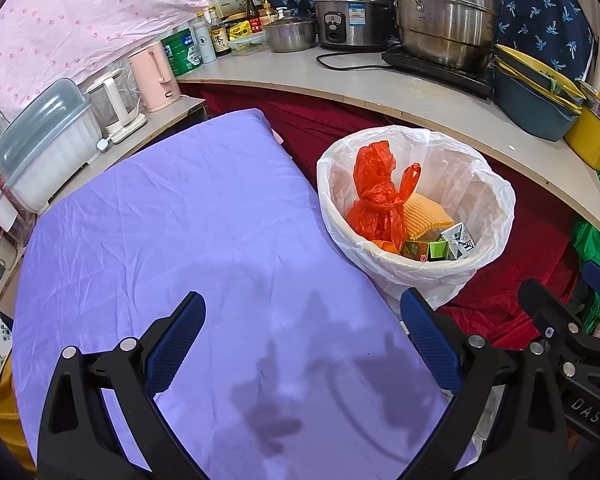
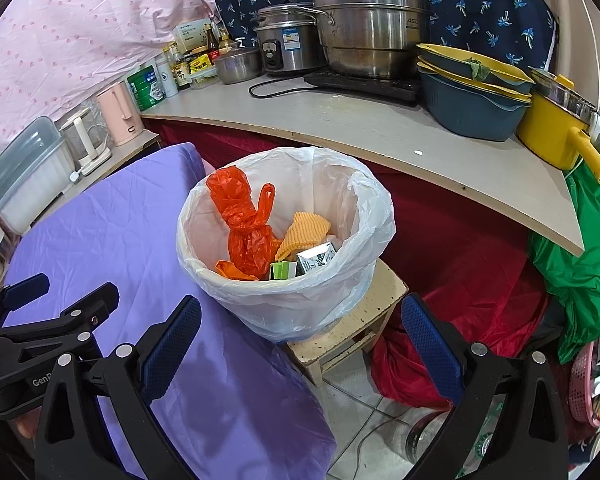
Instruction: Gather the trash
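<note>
A white-lined trash bin (image 1: 496,200) (image 2: 364,216) stands on a small stool (image 2: 380,300) beside the purple-covered table (image 1: 172,232) (image 2: 100,224). Inside lie a knotted orange plastic bag (image 1: 376,196) (image 2: 244,224), a yellow ribbed cloth (image 1: 424,212) (image 2: 304,230), a green carton (image 1: 424,250) (image 2: 282,270) and a silver carton (image 1: 460,240) (image 2: 316,258). My left gripper (image 1: 304,340) hangs open and empty over the purple cloth, left of the bin. My right gripper (image 2: 300,344) is open and empty just in front of the bin.
A curved counter (image 1: 420,92) (image 2: 360,128) behind the bin carries steel pots (image 2: 364,28), a rice cooker (image 1: 348,16), bottles, stacked basins (image 2: 472,96) and a yellow pot (image 2: 552,132). Kettles (image 1: 154,76) and a plastic box (image 1: 48,148) stand at left. Red and green cloths (image 2: 460,248) lie on the floor at right.
</note>
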`<state>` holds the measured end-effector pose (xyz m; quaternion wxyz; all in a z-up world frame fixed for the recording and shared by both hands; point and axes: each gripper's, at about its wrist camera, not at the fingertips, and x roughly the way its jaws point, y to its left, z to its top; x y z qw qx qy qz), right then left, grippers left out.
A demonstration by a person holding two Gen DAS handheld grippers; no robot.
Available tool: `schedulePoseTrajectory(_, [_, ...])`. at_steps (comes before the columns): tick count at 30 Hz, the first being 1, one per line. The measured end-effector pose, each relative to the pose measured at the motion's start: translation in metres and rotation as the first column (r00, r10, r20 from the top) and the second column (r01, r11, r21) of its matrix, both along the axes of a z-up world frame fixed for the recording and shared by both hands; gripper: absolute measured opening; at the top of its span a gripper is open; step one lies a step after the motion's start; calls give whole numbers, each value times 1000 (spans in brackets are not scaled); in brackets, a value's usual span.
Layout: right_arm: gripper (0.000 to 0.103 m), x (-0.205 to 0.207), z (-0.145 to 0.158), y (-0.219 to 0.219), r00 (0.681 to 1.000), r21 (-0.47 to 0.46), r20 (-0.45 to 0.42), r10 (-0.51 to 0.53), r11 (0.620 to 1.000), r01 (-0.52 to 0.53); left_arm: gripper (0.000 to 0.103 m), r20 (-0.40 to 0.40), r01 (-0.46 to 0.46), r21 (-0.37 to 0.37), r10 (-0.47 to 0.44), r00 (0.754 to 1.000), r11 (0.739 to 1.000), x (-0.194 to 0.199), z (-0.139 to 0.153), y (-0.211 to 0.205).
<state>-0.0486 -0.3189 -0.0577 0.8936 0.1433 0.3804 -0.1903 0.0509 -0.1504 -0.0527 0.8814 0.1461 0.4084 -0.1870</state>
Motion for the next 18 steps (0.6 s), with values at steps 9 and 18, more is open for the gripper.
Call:
schedulePoseTrajectory(9, [97, 0, 0, 0, 1000, 0, 0, 1, 1000, -1, 93, -4, -1, 0, 1, 1000, 1000, 0, 0, 0])
schedulePoseTrajectory(18, [97, 0, 0, 0, 1000, 0, -1, 0, 1000, 0, 93, -12, -2, -3, 2, 1000, 1000, 1, -1, 0])
